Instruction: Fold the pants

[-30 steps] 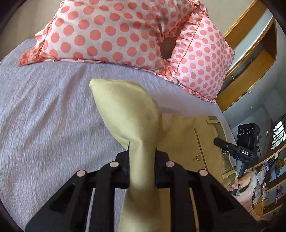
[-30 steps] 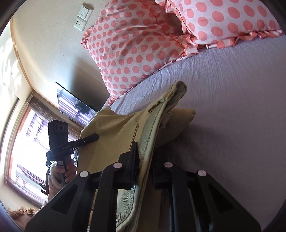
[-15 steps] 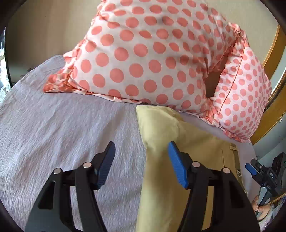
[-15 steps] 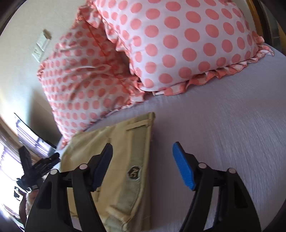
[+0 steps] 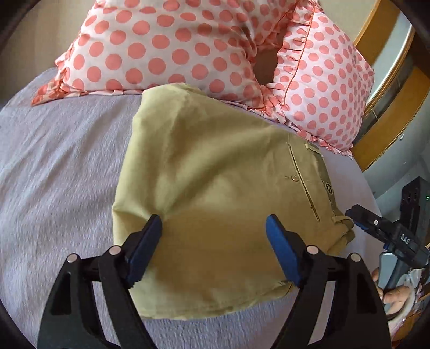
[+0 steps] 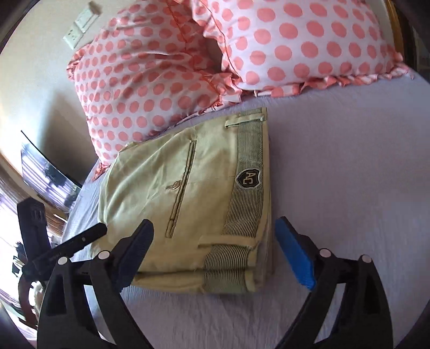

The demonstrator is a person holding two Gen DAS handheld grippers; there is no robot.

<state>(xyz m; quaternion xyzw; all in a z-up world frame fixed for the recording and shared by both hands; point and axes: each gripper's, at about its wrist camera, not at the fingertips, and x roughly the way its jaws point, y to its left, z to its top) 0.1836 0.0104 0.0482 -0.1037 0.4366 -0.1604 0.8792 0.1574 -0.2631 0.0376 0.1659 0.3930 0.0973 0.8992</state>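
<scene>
The khaki pants lie folded in a flat stack on the lavender bed sheet, just in front of the pillows. In the right wrist view the pants show a striped waistband with an "AC" badge and a buttoned back pocket on top. My left gripper is open and empty, hovering over the near edge of the stack. My right gripper is open and empty at the waistband end. The other gripper shows at the right edge of the left wrist view.
Two pink polka-dot pillows lean against the wall behind the pants, also in the right wrist view. A wooden headboard or shelf stands at the right. A wall switch and a window are on the left.
Both grippers opened and let go of the pants, which now lie folded flat on the bed. Both grippers then pulled back toward the near edge of the stack.
</scene>
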